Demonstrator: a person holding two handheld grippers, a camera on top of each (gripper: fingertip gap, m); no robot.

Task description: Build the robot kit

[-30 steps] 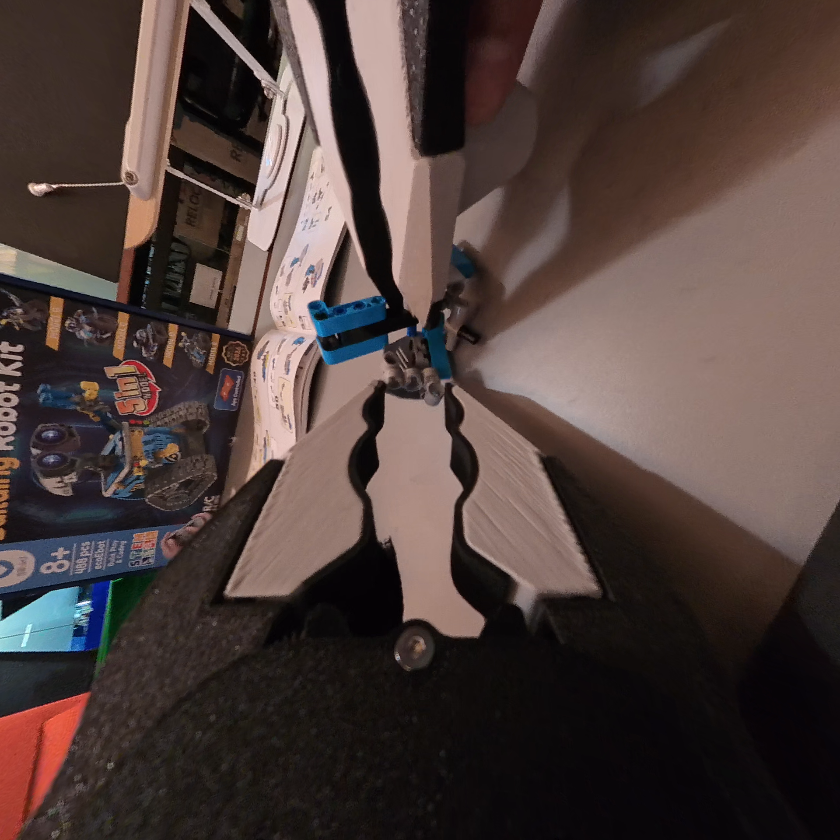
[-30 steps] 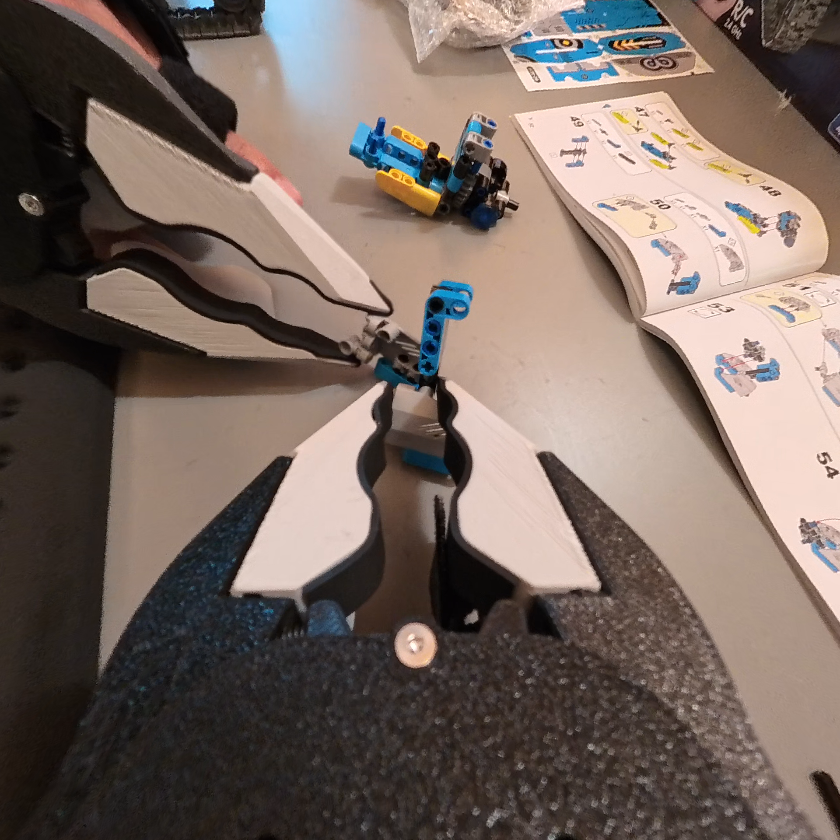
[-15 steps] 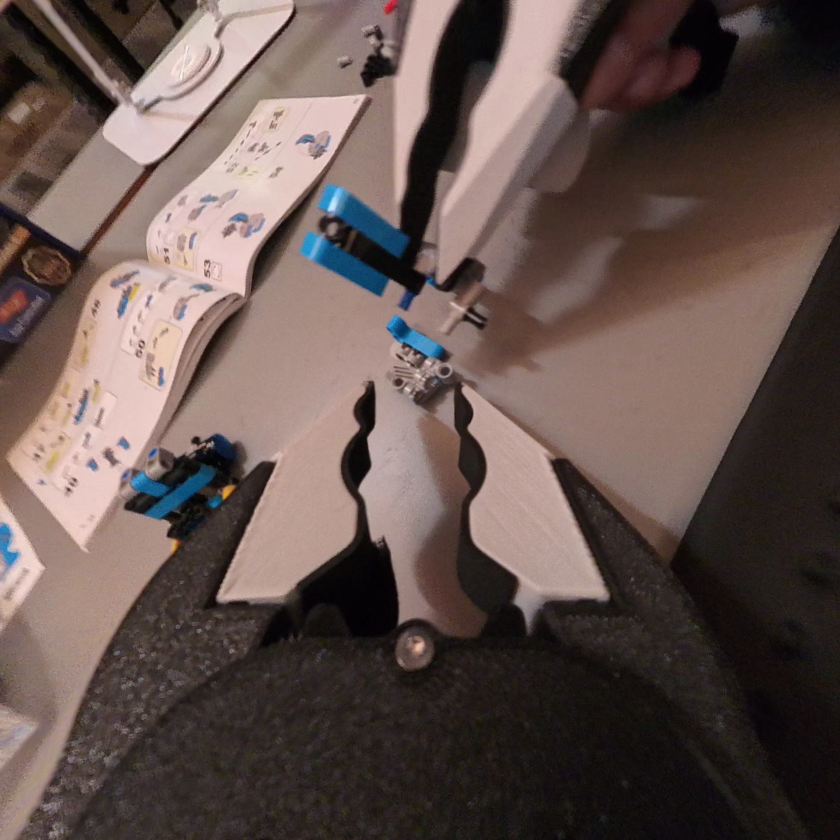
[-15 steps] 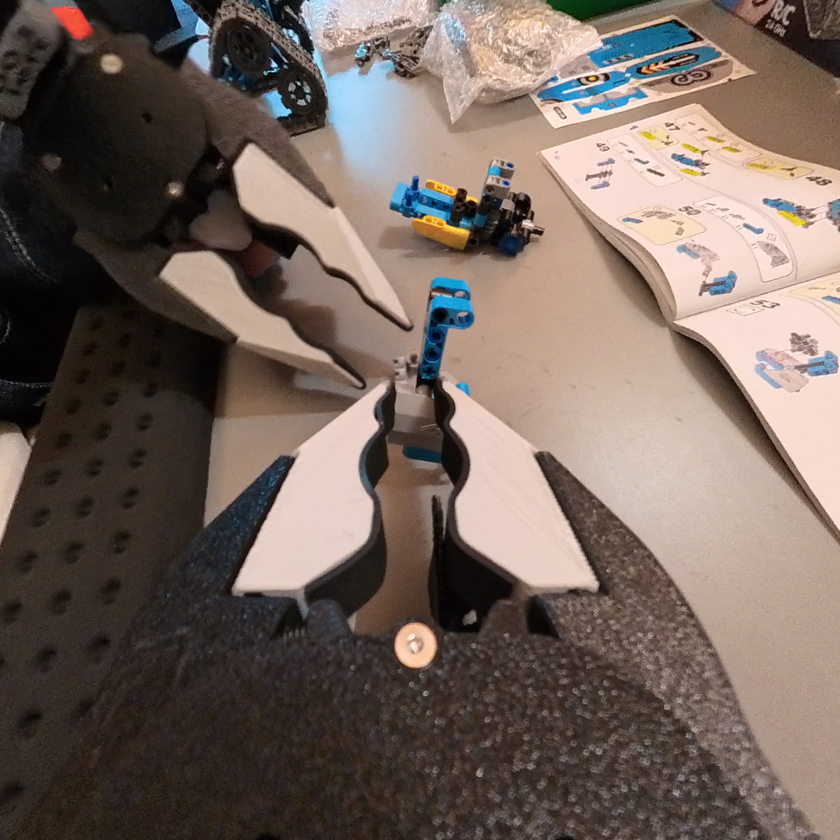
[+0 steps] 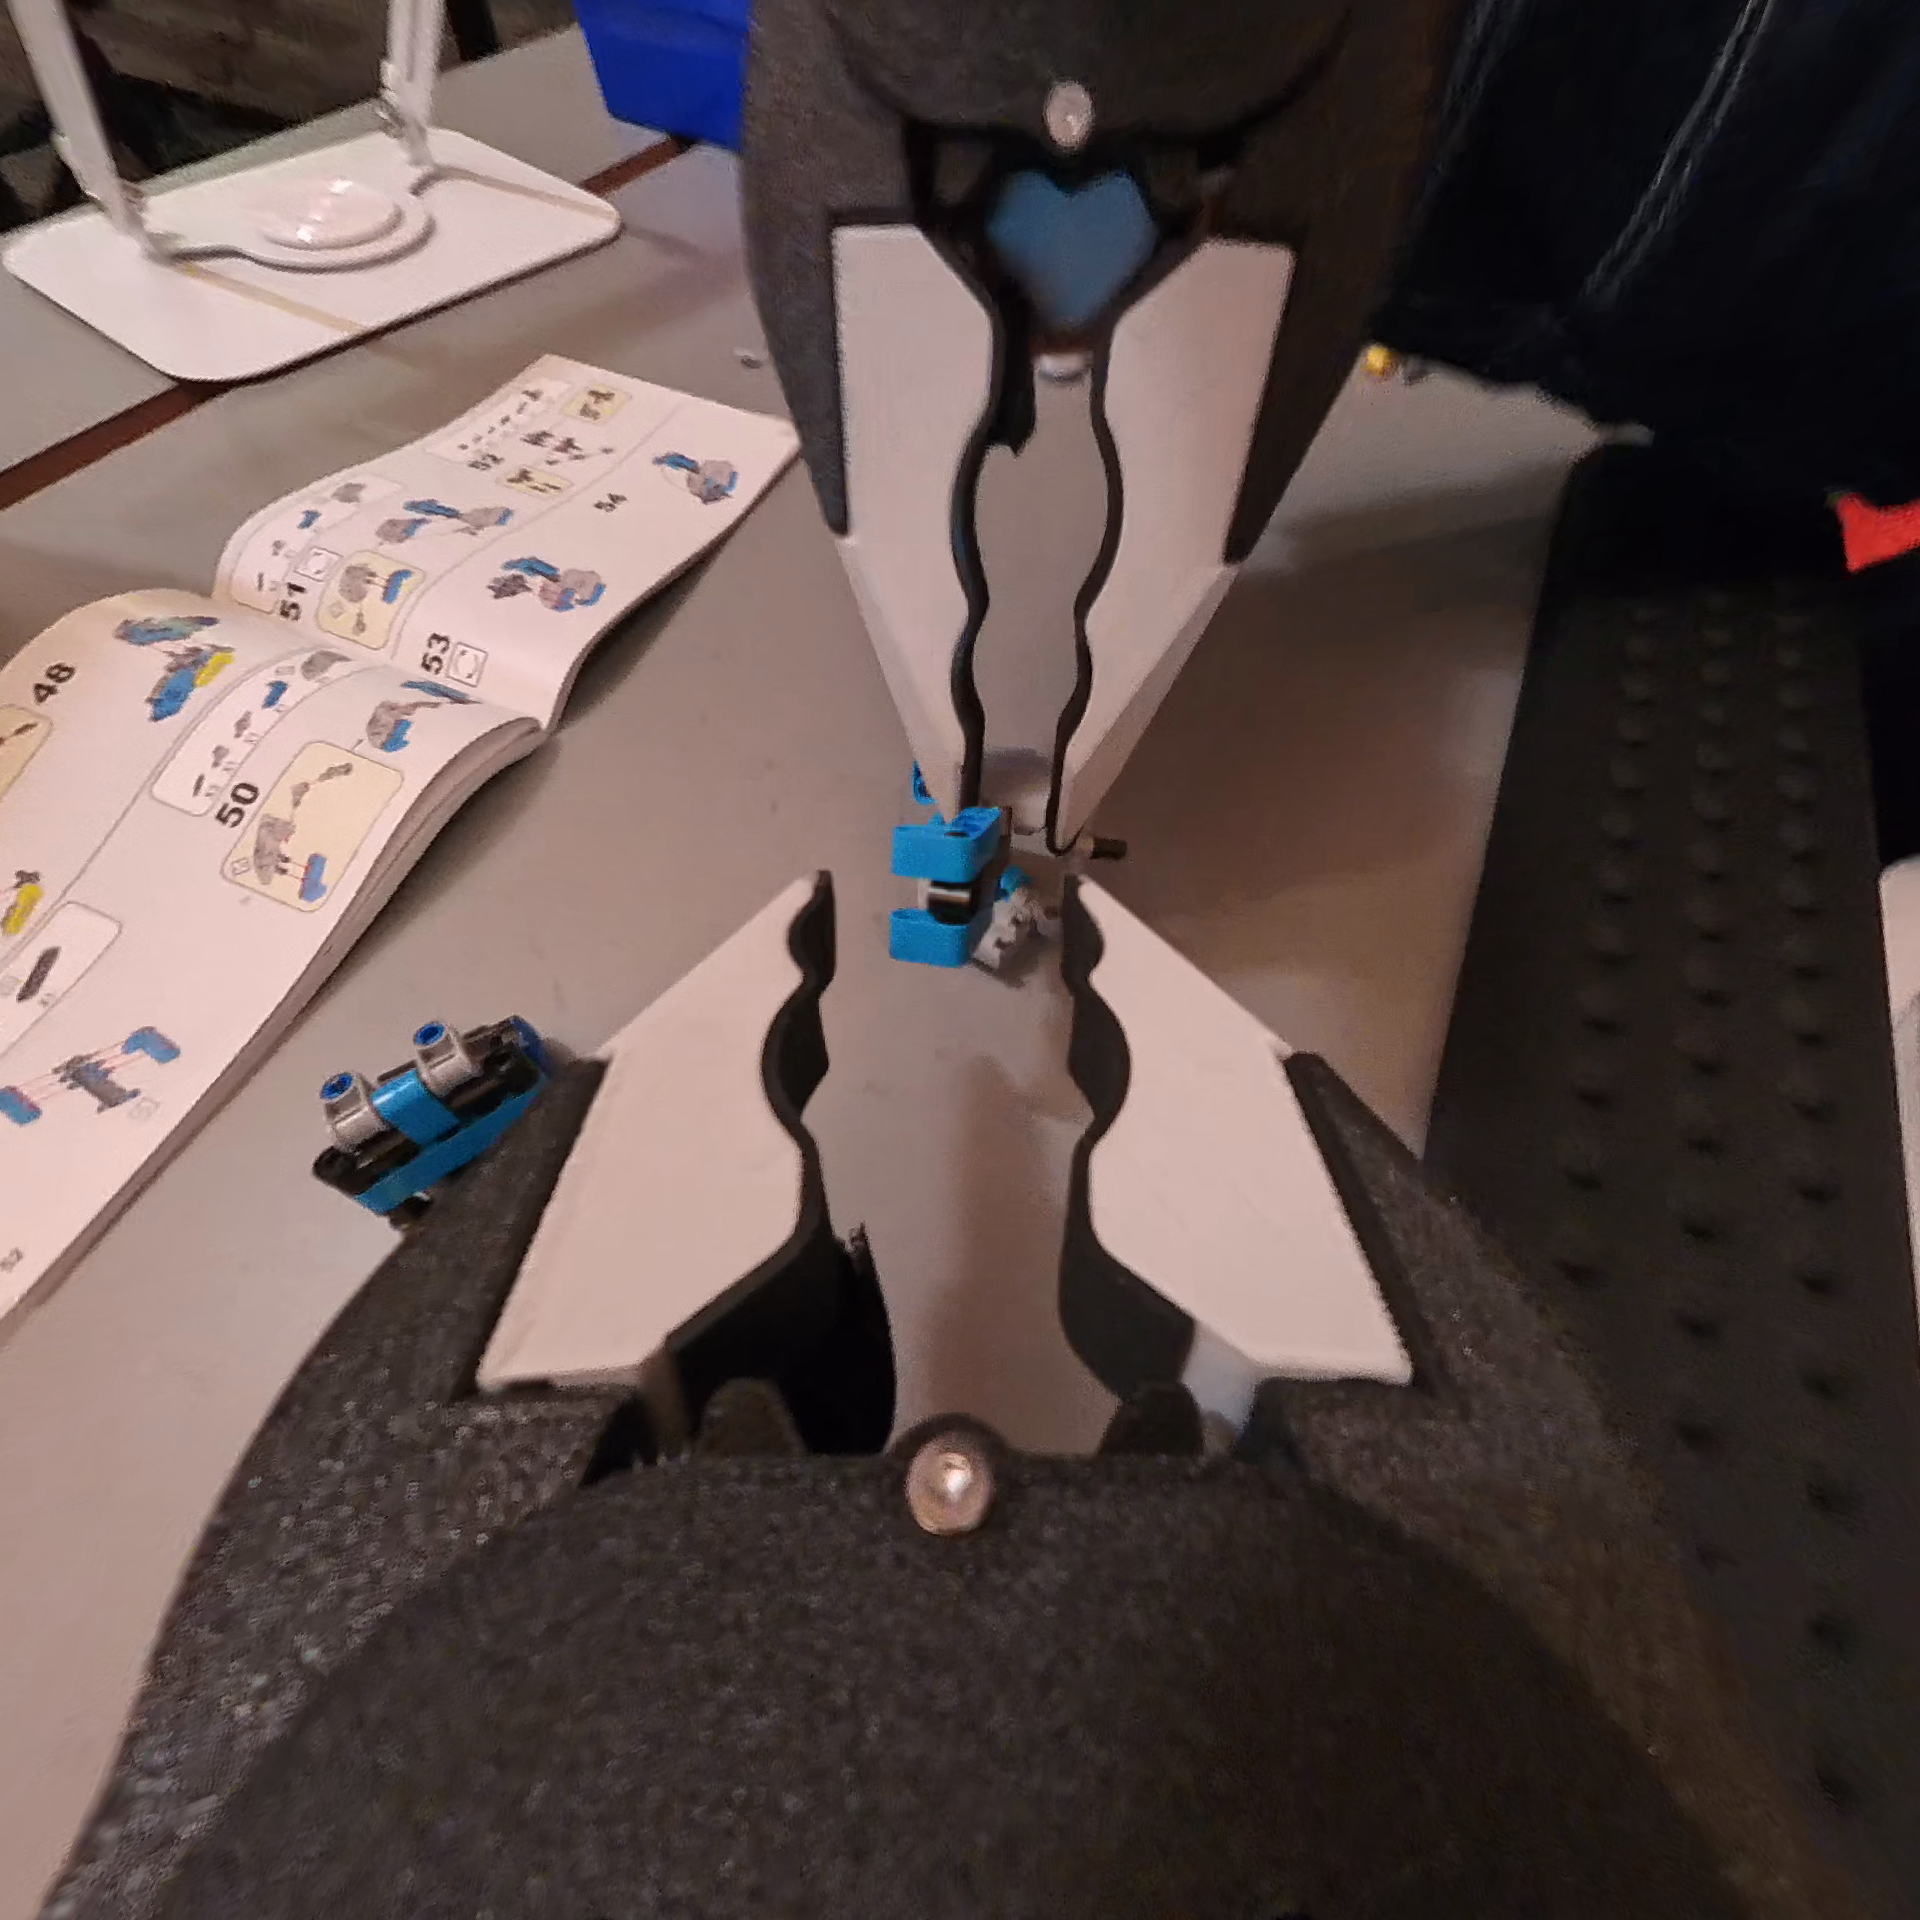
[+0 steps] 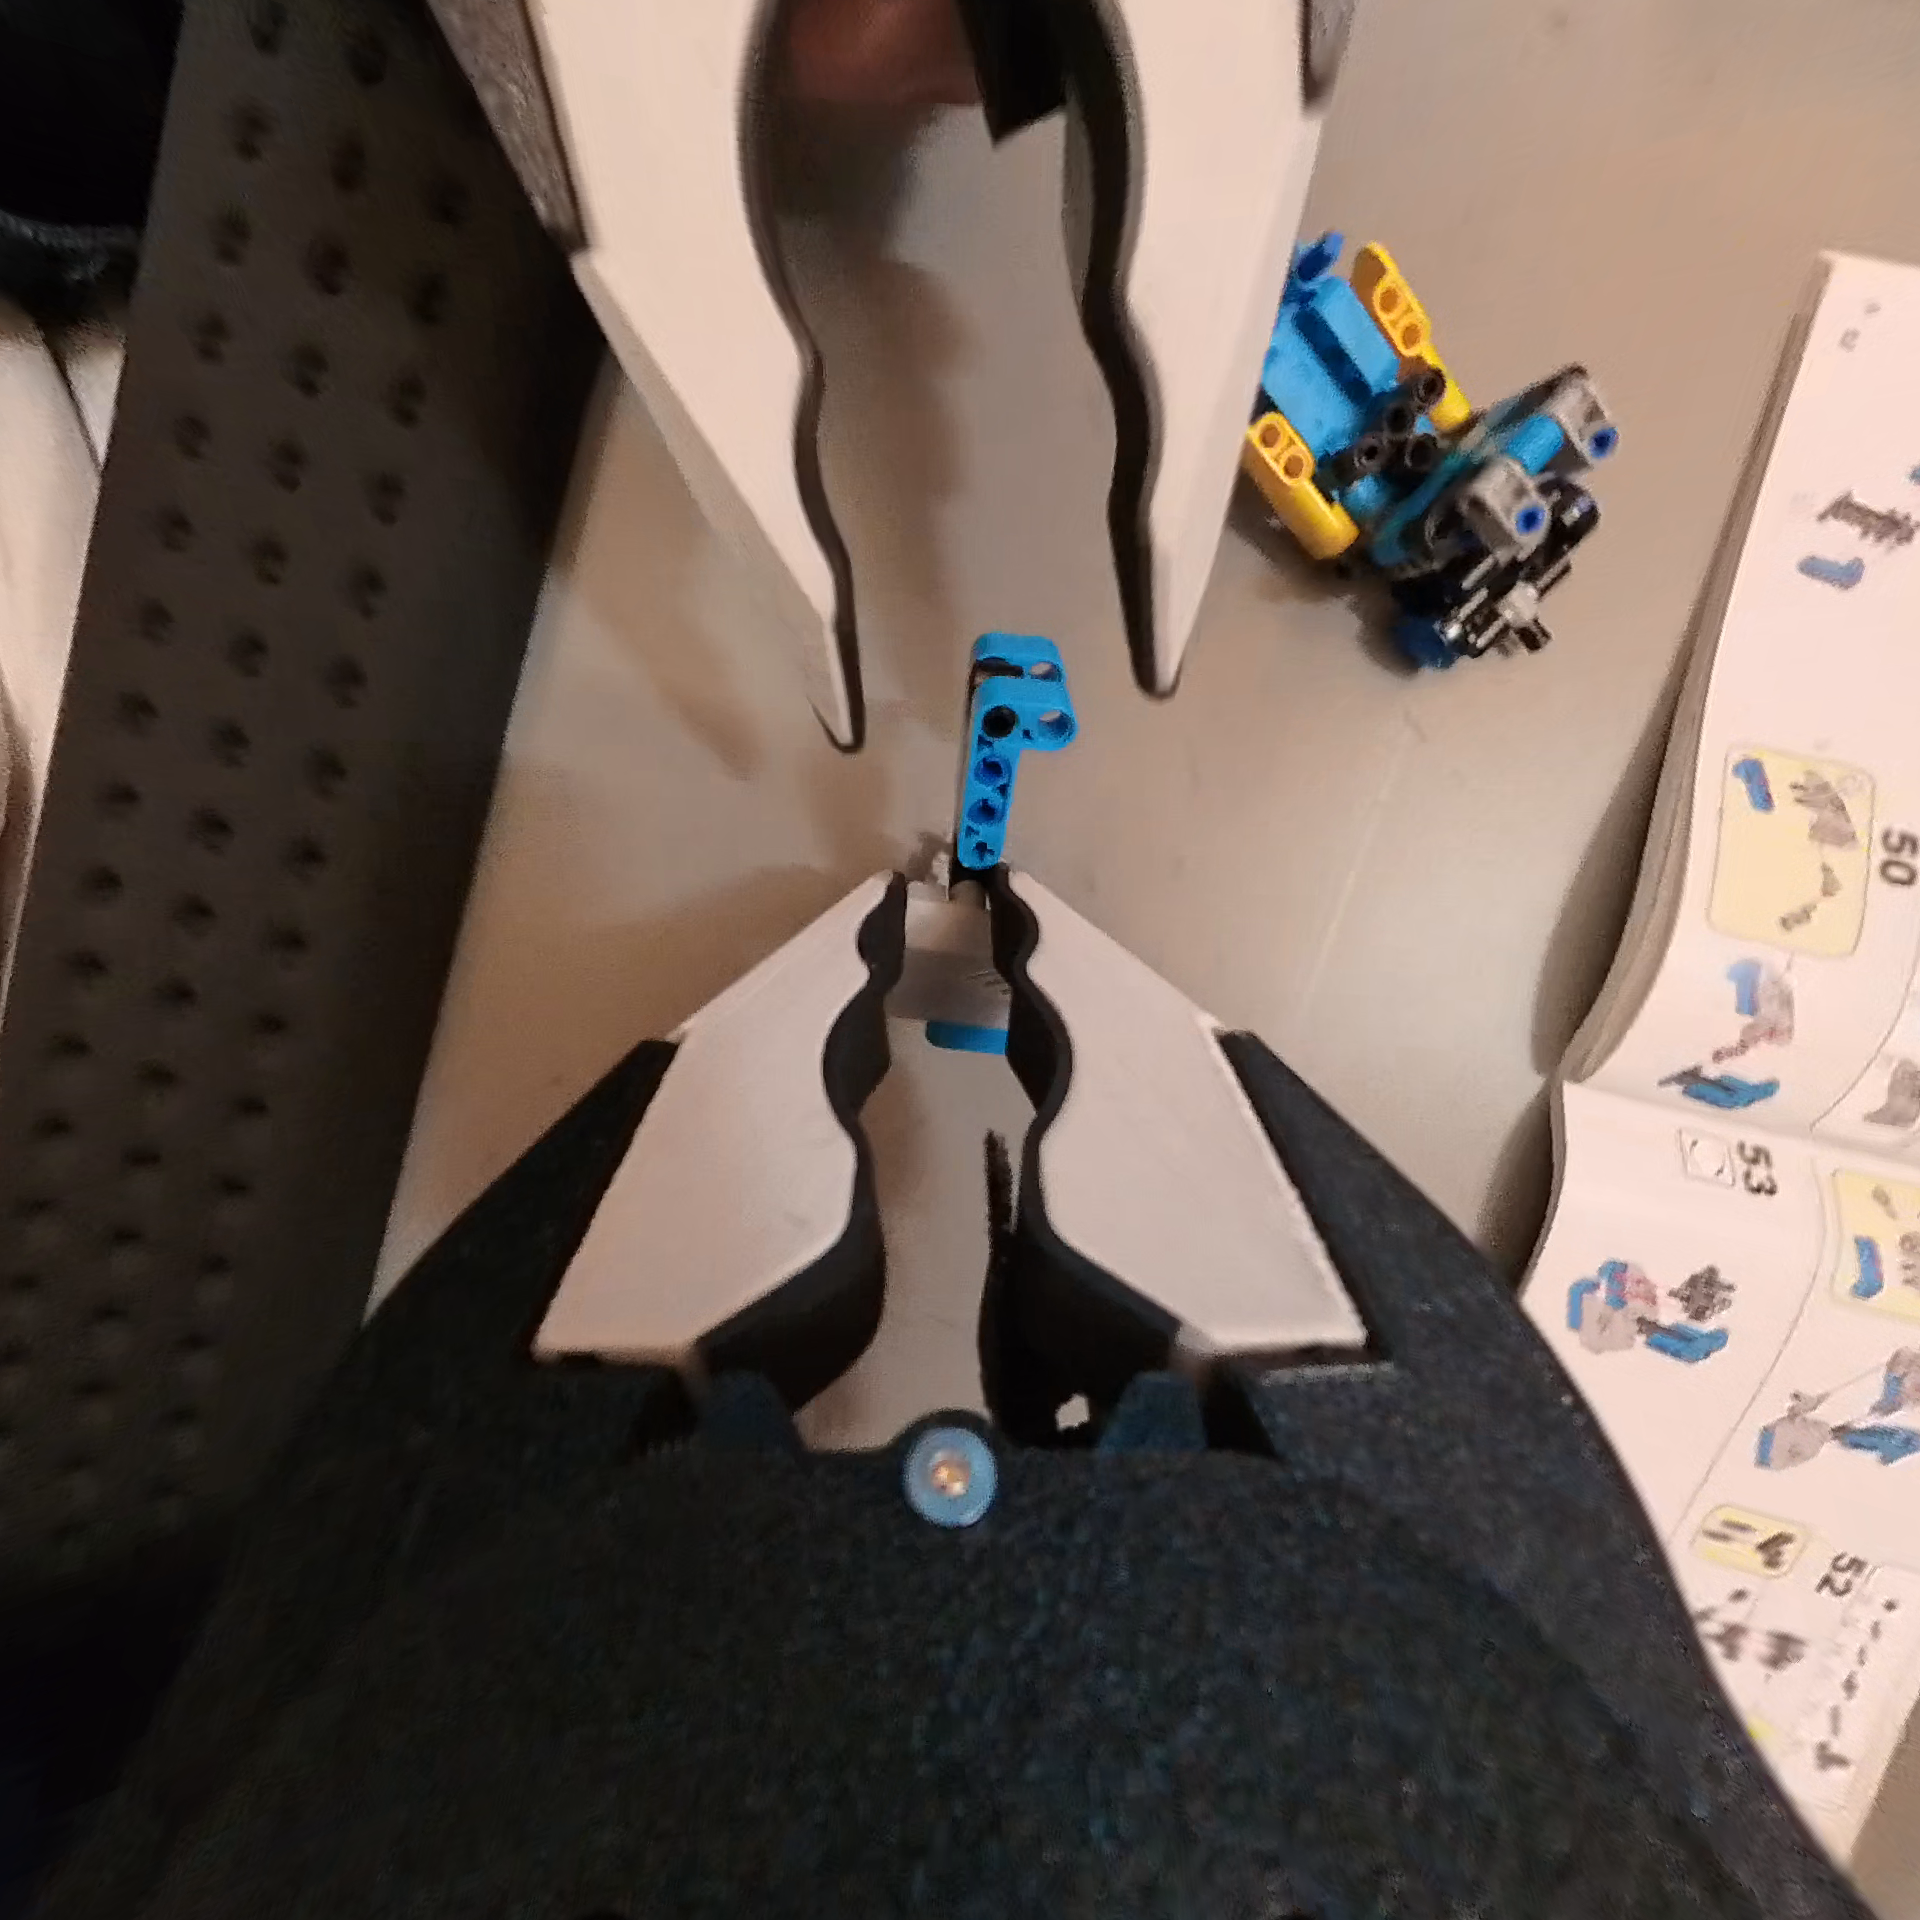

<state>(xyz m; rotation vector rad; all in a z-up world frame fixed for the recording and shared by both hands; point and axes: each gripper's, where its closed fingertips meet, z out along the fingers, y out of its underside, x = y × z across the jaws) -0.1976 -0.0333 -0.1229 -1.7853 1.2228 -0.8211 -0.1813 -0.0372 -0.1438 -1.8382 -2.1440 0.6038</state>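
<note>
Right wrist view, right tongs (image 6: 945, 883) pinching blue brick piece (image 6: 1003, 769), left tongs (image 5: 945, 899) spread, grey table (image 5: 675, 790), open booklet (image 5: 312, 665) nearby

The open booklet (image 6: 1766, 1039) runs off the right wrist view's edge, blurred.

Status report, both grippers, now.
Right gripper shut on blue-and-grey brick assembly. Left gripper open, tips flanking it, not gripping. Second brick model beside, apart.
</note>
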